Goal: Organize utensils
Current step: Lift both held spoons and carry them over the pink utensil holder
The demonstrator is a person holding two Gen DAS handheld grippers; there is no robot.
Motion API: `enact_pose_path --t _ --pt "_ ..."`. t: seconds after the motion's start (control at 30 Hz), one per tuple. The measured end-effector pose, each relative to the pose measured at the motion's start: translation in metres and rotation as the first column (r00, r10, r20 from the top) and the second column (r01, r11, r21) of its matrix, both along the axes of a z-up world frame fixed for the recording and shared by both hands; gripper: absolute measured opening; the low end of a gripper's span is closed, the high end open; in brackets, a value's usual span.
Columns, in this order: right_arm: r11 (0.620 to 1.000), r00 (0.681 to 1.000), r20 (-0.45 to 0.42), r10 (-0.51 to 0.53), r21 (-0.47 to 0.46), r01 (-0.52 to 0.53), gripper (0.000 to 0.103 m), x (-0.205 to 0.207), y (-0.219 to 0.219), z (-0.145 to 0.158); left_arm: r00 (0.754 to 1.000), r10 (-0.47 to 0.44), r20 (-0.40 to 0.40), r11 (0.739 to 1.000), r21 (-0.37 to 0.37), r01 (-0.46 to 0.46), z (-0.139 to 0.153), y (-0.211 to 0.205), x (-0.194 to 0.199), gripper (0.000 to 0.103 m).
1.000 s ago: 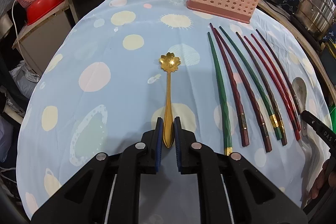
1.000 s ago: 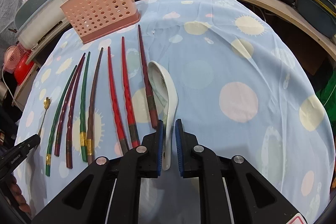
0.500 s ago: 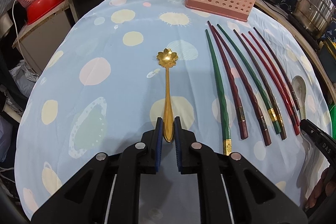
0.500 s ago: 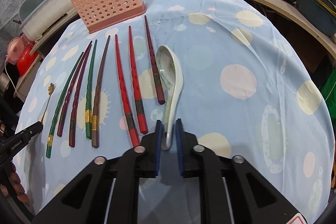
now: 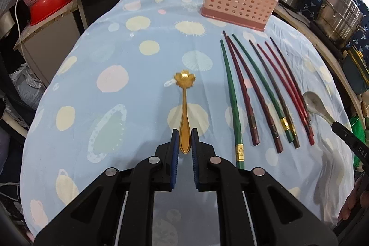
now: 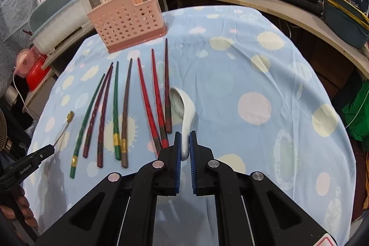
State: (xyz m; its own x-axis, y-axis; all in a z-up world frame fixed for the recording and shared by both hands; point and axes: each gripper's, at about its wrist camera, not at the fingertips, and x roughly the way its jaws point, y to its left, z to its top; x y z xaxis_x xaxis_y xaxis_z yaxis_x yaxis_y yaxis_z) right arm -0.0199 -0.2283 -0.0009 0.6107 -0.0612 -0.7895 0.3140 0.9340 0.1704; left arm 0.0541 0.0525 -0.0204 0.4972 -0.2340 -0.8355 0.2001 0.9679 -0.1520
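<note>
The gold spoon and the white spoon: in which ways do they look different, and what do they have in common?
The gold spoon is thin metal with a small flower-shaped bowl; the white spoon is thick, ceramic-looking, with a deep wide bowl. The gold spoon lies to the left of the chopsticks; the white spoon lies to their right. Shared: each handle end sits gripped in a gripper, gold in the left gripper, white in the right gripper.

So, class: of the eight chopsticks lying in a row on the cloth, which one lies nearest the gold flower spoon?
The green chopstick at the row's outer end, its butt wrapped in a gold band. Every other chopstick lies beyond it from the gold flower spoon.
</note>
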Motion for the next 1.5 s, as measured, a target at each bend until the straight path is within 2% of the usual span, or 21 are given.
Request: enact_pose_path --t 0.33,0.37,0.4,0.8,1.1,1.33,1.5 --pt "1.0 0.996 0.087 0.003 0.002 -0.003 0.007 0.009 -0.006 0.041 0.995 0.013 0.094 0.999 -0.032 -0.01 0.049 0.003 0.007 0.009" --pt "1.0 0.996 0.094 0.005 0.001 -0.005 0.007 0.011 -0.006 0.044 0.995 0.014 0.102 0.999 -0.033 -0.01 0.053 0.003 0.009 0.008" --pt "1.0 0.995 0.101 0.008 -0.001 -0.008 0.007 0.013 -0.006 0.048 0.994 0.013 0.113 0.999 -0.036 -0.009 0.058 0.001 0.012 0.001" --pt "0.999 0.985 0.166 0.05 -0.007 -0.049 0.006 0.049 -0.007 0.081 0.986 -0.018 0.164 0.999 -0.031 0.023 0.096 -0.017 0.053 0.001" --pt "0.994 0.962 0.253 0.101 -0.074 -0.085 0.006 0.113 -0.018 0.134 0.962 -0.062 0.266 0.998 0.006 0.063 0.158 -0.042 0.111 0.001" --pt "0.989 0.943 0.31 0.126 -0.112 -0.095 0.006 0.179 -0.024 0.17 0.936 -0.055 0.348 0.998 -0.009 0.063 0.206 -0.059 0.168 0.001" --pt "0.986 0.936 0.325 0.134 -0.135 -0.095 0.006 0.223 -0.024 0.18 0.922 -0.063 0.382 0.997 -0.017 0.075 0.225 -0.076 0.204 0.001"
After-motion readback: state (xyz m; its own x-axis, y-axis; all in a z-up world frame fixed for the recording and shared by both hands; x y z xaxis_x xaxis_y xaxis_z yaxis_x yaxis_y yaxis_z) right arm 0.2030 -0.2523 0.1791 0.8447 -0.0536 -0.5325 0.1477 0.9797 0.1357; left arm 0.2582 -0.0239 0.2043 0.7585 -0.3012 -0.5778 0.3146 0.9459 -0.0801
